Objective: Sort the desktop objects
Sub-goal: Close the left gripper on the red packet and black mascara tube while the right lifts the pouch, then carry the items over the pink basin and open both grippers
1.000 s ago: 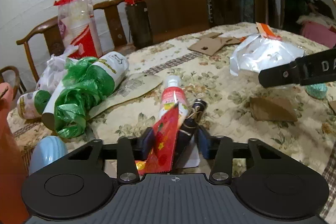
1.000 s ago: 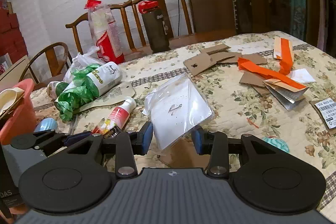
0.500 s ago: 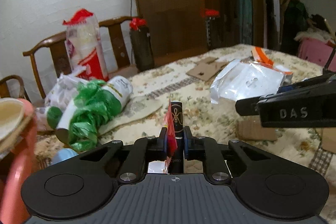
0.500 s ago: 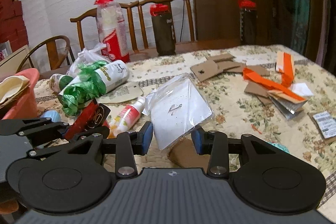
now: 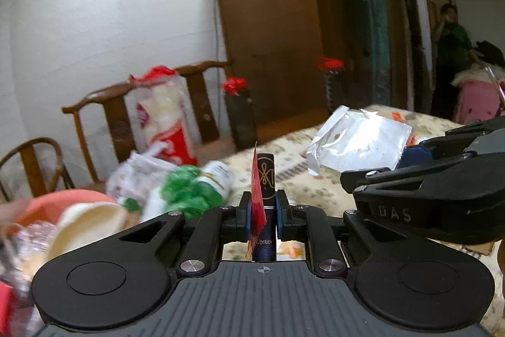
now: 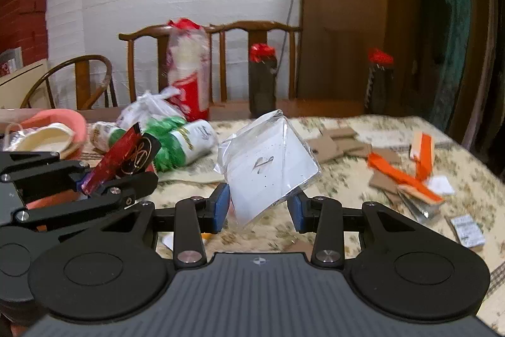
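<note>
Early stage. Left claw (image 5: 261, 209) clamped on lipstick tube (image 5: 265, 179) w/ red wrapper (image 6: 110, 158); right claw (image 6: 258, 207) partway open, clear bag (image 6: 268, 169) between pads, grip unclear. Most clutter, e.g. cardboard scraps (image 6: 334, 144), unsorted on desk (image 6: 347, 179).

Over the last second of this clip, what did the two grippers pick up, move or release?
The left gripper closed on the dark lipstick tube and the red packet, which a second ago lay on the tablecloth, and lifted them clear. The right gripper rose too, with the clear plastic bag between its jaws as before. Nothing was released; the cardboard scraps stayed put.
</note>
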Available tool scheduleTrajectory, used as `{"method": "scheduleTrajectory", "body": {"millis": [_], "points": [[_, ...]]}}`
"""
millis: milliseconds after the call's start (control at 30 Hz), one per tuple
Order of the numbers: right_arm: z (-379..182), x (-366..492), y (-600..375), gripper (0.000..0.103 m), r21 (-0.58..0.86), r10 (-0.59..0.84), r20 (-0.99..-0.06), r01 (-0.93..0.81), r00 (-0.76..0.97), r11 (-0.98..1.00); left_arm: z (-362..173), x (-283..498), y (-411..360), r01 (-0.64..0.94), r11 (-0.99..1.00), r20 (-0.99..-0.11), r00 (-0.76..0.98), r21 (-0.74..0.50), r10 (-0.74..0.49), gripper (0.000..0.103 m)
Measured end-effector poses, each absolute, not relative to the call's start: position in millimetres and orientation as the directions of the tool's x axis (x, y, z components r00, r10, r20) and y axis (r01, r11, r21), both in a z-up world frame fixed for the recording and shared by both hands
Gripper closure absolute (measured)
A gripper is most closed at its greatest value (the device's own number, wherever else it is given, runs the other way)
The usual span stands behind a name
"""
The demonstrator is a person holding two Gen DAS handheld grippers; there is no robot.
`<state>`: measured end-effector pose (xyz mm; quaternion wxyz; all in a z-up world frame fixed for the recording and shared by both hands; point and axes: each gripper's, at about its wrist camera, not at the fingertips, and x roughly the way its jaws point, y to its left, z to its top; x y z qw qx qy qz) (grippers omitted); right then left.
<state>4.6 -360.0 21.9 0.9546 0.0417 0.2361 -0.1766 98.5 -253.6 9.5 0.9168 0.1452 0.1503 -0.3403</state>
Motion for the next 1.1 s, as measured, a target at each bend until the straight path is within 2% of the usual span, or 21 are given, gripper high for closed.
{"method": "scheduleTrajectory", "body": {"millis": [167, 367, 600, 700, 767, 833, 867, 933, 1000, 1067, 1100], "points": [[46, 9, -322, 0.058, -0.078, -0.335, -0.415, 0.333, 0.846, 0.94, 40, 97, -221, 0.61, 0.771, -0.322, 0.777, 0.18, -0.54, 0.093], [81, 25, -266, 0.058, -0.092, -0.256, -0.367, 0.239, 0.894, 0.967, 76, 109, -157, 0.489, 0.851, -0.271, 0.86, 0.195, -0.432, 0.093], [91, 73, -195, 0.058, -0.015, -0.068, -0.397, 0.068, 0.915, 0.998, 82, 133, -81, 0.352, 0.914, -0.286, 0.914, 0.203, -0.288, 0.092], [85, 96, -172, 0.058, 0.021, -0.002, -0.419, 0.013, 0.908, 1.0, 77, 147, -59, 0.314, 0.929, -0.307, 0.919, 0.195, -0.246, 0.087], [79, 111, -162, 0.058, 0.041, 0.03, -0.442, -0.013, 0.897, 0.999, 72, 154, -48, 0.302, 0.935, -0.324, 0.917, 0.187, -0.232, 0.076], [70, 122, -153, 0.058, 0.048, 0.048, -0.463, -0.028, 0.885, 0.998, 67, 162, -41, 0.296, 0.938, -0.342, 0.913, 0.179, -0.223, 0.075], [67, 128, -149, 0.057, 0.05, 0.054, -0.477, -0.034, 0.877, 0.998, 64, 162, -37, 0.294, 0.939, -0.345, 0.913, 0.18, -0.22, 0.068], [58, 136, -146, 0.056, 0.052, 0.06, -0.502, -0.039, 0.863, 0.998, 59, 162, -31, 0.281, 0.941, -0.349, 0.915, 0.187, -0.203, 0.061], [52, 141, -143, 0.057, 0.05, 0.053, -0.523, -0.031, 0.851, 0.998, 57, 165, -27, 0.264, 0.947, -0.349, 0.918, 0.181, -0.189, 0.05], [53, 140, -146, 0.055, 0.055, 0.047, -0.519, -0.022, 0.853, 0.998, 59, 164, -20, 0.244, 0.957, -0.335, 0.925, 0.157, -0.181, 0.033], [54, 134, -150, 0.053, 0.065, 0.045, -0.516, -0.014, 0.855, 0.998, 61, 161, -17, 0.238, 0.961, -0.326, 0.928, 0.143, -0.181, 0.029]]}}
